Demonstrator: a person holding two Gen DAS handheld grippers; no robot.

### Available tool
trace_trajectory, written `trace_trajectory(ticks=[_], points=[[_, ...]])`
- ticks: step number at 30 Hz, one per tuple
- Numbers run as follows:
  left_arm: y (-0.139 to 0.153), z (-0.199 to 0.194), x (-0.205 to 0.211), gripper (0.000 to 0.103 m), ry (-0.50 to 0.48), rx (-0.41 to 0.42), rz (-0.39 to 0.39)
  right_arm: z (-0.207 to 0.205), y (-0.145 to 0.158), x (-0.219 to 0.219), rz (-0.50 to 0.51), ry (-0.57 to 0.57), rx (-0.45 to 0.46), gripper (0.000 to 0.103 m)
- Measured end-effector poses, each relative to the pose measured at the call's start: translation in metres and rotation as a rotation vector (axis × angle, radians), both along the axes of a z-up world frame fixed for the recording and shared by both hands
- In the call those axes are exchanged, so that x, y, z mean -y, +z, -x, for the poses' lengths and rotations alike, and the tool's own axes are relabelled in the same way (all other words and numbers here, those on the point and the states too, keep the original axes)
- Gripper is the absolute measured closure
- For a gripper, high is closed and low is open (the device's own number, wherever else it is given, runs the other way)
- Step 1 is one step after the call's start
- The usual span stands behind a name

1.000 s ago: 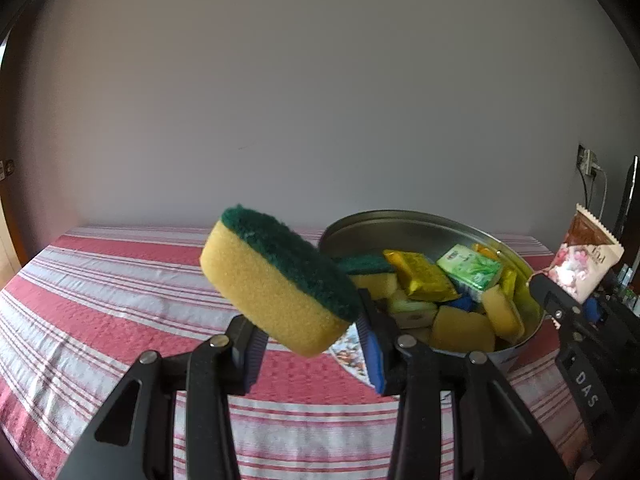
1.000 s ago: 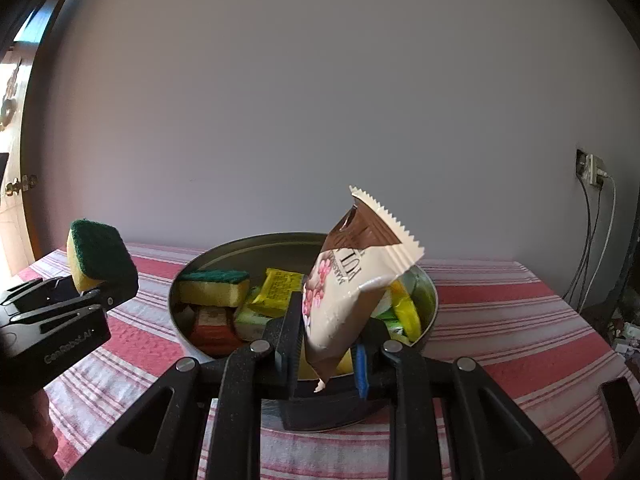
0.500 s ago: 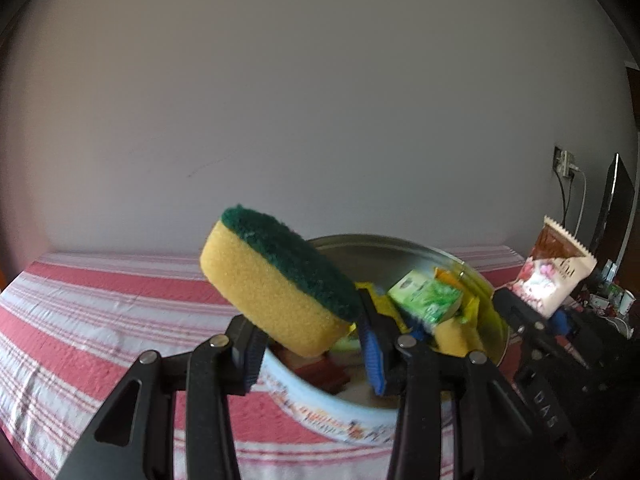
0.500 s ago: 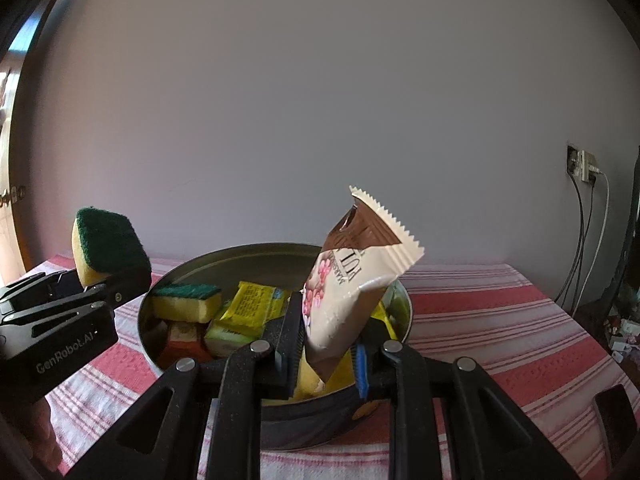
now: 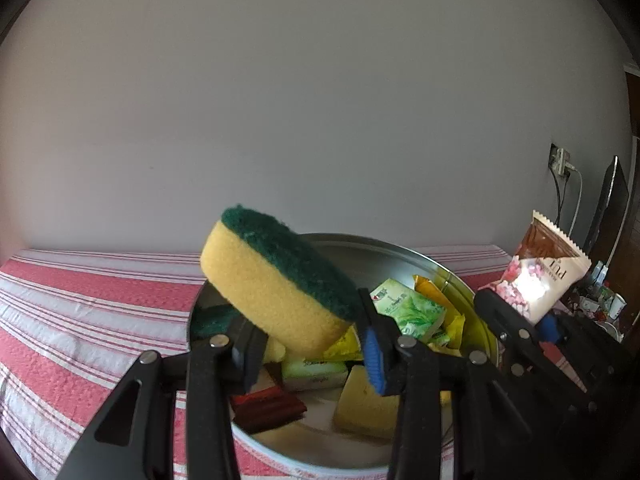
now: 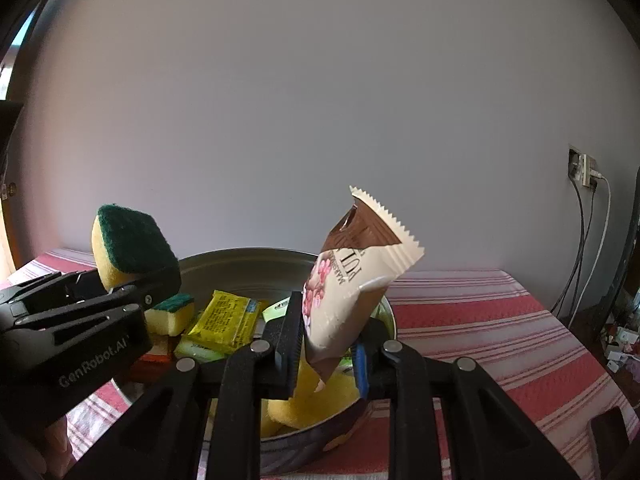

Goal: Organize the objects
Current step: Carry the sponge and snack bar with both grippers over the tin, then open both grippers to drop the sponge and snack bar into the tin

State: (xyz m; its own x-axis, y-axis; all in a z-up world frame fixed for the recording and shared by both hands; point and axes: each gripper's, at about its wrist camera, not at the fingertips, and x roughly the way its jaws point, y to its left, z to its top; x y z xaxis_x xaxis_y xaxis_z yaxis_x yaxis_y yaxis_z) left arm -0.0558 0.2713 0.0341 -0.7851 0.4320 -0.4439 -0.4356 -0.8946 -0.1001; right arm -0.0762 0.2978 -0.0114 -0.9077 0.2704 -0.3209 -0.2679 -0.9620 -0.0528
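The counter (image 6: 472,312), covered by a red-and-white striped cloth and set against a plain wall (image 6: 320,100), carries a round metal tin (image 5: 400,248) near its middle, filled with packets. Above the tin, a sponge (image 5: 276,284) is pinched by the left hand-held gripper (image 5: 308,344) and a snack packet (image 6: 352,284) by the right hand-held gripper (image 6: 328,344). Each release is best made low, over a free gap.

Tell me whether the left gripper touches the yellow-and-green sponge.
Touching. Left wrist view: the left gripper clamps the yellow-and-green sponge between both pads.
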Motion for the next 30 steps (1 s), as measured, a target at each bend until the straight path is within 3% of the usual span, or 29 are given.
trace_trajectory(ticks=[15,30], points=[[-0.002,0.023,-0.026,0.063,-0.024,0.069,0.004,0.025,0.000,-0.021,-0.011,0.006,0.056,0.079],[-0.006,0.071,-0.051,0.062,-0.035,0.262,0.023,0.078,0.004,-0.049,-0.014,0.020,0.219,0.079]])
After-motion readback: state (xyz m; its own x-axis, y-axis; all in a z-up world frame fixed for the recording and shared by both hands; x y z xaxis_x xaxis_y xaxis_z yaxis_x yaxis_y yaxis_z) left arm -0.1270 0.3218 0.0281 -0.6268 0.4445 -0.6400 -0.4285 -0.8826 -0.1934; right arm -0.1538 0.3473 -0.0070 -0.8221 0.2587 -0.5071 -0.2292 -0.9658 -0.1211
